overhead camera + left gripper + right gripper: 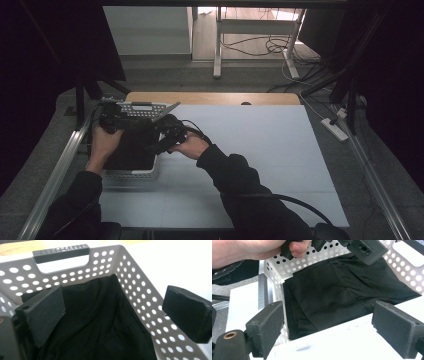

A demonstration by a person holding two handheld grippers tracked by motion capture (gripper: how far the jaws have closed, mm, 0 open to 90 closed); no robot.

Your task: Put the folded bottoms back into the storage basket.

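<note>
A white perforated basket (pixel 130 174) stands at the left of the table, and a folded black garment (pixel 131 150) lies flat inside it. My left gripper (pixel 112 122) hovers over the basket's far left part. In the left gripper view its jaws (pixel 116 310) stand wide apart above the garment (pixel 100 322), touching nothing. My right gripper (pixel 160 142) is at the basket's right rim. Its jaws (pixel 332 327) are open over the rim (pixel 352 326) with the garment (pixel 337 290) beyond them. The left gripper (pixel 362 248) and its hand (pixel 249 250) show at the top of that view.
The basket has a dark grey handle (pixel 61 252) on its far wall. A white table top (pixel 250 150) stretches to the right, with a wooden strip (pixel 215 98) at its far edge. A metal rail (pixel 60 170) runs along the left. A power strip (pixel 335 129) lies on the floor.
</note>
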